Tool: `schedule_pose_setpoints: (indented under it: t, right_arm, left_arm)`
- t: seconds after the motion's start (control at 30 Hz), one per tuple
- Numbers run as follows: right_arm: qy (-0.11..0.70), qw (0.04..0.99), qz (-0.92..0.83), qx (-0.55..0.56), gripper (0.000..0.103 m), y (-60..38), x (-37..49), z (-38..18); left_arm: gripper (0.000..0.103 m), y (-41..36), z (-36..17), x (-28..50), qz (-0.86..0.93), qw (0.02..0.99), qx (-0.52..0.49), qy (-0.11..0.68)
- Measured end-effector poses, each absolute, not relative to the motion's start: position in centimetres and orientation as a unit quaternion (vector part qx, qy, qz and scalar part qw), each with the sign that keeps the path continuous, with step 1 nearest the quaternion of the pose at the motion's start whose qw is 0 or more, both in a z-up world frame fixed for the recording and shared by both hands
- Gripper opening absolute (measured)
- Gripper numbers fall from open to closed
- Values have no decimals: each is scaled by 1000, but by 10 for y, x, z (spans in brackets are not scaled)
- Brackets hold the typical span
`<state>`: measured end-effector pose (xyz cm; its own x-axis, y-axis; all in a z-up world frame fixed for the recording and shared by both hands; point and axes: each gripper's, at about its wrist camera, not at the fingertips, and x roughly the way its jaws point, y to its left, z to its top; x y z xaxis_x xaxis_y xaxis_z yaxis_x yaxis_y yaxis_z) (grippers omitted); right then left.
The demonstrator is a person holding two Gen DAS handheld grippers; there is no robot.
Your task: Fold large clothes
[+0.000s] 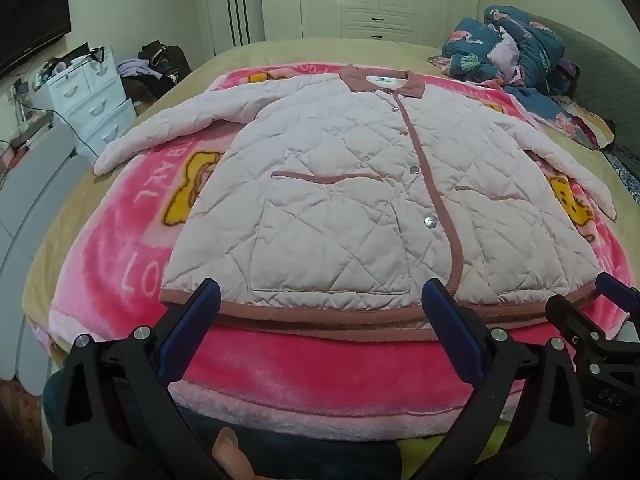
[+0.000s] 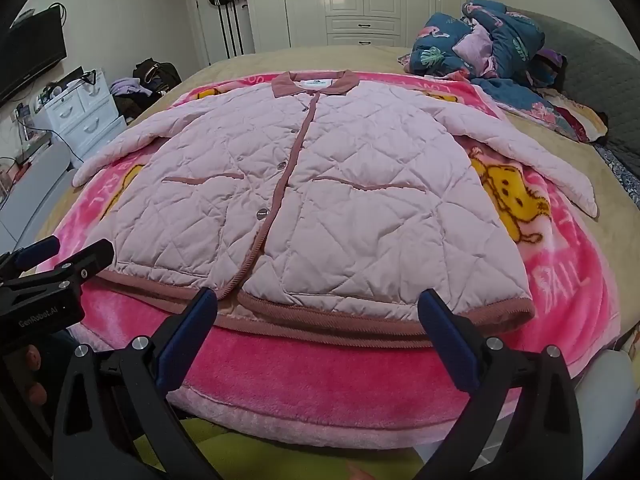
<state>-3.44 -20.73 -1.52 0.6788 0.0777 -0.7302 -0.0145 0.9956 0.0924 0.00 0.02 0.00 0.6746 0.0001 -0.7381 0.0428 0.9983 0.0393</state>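
Left wrist view: left claw (image 1: 320, 312) released, nothing between its 2 fingers, just short of the hem of the quilted jacket (image 1: 360, 184), which lies flat, front up, on the pink blanket (image 1: 132, 240) on the bed (image 1: 256, 50).

Right wrist view: right claw (image 2: 318, 320) released, at the same hem. Collar points away; long axis hem to collar. Judgement: pinch both layers, lift evenly.
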Motion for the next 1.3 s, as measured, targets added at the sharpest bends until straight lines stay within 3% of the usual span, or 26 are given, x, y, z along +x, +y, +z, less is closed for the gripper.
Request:
schedule_pose_setpoints:
  t: [1.3]
  right_arm:
    - [398, 916, 32, 30, 99, -199, -33, -15]
  left_arm:
    - [94, 2, 3, -1, -22, 914, 17, 405]
